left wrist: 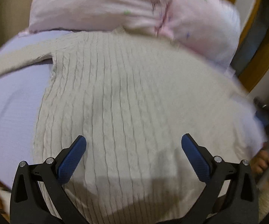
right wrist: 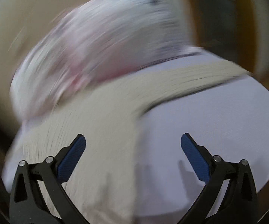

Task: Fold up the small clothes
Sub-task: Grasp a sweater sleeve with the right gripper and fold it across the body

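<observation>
A small cream cable-knit sweater [left wrist: 119,100] lies flat on a pale lilac sheet [left wrist: 11,108], one sleeve [left wrist: 17,57] stretched out to the left. My left gripper [left wrist: 133,141] is open and empty, hovering over the sweater's lower body. In the blurred right wrist view the same sweater [right wrist: 100,115] lies on the lilac sheet [right wrist: 218,121], with a sleeve [right wrist: 199,74] reaching right. My right gripper [right wrist: 133,141] is open and empty above the sweater's right edge.
A pink pillow [left wrist: 115,5] with small prints lies just beyond the sweater, and shows blurred in the right wrist view [right wrist: 100,43]. A wooden frame [left wrist: 259,52] stands at the right. A hand [left wrist: 268,163] holding the other gripper shows at the right edge.
</observation>
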{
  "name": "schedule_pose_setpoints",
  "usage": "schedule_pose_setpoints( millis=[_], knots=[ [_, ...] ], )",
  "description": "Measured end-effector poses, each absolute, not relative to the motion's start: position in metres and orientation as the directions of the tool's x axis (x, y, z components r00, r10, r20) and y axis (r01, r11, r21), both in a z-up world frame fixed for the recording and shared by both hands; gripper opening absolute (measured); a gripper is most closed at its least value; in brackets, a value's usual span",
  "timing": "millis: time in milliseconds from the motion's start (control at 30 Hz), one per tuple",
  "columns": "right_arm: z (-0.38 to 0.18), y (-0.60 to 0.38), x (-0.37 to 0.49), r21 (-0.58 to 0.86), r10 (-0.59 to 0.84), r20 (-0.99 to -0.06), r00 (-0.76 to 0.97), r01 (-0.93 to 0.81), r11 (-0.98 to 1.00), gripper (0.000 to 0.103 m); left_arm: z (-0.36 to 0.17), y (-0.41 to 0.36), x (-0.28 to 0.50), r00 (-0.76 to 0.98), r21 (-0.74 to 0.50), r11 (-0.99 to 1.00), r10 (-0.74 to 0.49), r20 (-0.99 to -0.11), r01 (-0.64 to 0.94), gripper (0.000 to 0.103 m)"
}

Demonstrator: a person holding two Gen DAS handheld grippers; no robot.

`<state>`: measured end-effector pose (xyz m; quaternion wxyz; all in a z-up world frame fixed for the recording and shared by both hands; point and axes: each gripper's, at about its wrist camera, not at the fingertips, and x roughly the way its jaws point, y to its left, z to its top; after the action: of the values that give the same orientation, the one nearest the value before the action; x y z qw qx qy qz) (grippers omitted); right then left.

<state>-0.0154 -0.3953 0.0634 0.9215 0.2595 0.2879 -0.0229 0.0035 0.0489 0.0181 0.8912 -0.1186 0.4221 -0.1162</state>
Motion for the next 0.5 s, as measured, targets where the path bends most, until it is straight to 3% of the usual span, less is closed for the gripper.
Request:
schedule_pose_setpoints(
  millis=[100,167,267,367,500],
  knots=[
    [0.06,-0.478,0.0,0.606,0.071,-0.549,0.833,0.338,0.721,0.096,0.033,0.076,0.006,0.705,-0.373,0.922,-0.335,-0.625,0.108,0.102],
    [0.053,-0.53,0.017,0.644,0.04,-0.575,0.818,0.421,0.639,0.076,0.041,0.083,0.009,0.741,-0.328,0.938,-0.302,-0.599,0.117,0.102],
    [0.035,-0.586,0.037,0.69,0.021,-0.608,0.794,0.515,0.508,0.059,0.049,0.092,0.013,0.774,-0.284,0.952,-0.266,-0.575,0.116,0.102],
    [0.012,-0.619,0.049,0.742,0.039,-0.613,0.789,0.558,0.37,0.052,0.054,0.112,0.015,0.81,-0.315,0.942,-0.275,-0.518,0.119,0.102],
    [-0.001,-0.625,0.062,0.756,0.036,-0.606,0.795,0.561,0.338,0.042,0.053,0.135,0.019,0.834,-0.357,0.93,-0.263,-0.485,0.085,0.102]
  ],
)
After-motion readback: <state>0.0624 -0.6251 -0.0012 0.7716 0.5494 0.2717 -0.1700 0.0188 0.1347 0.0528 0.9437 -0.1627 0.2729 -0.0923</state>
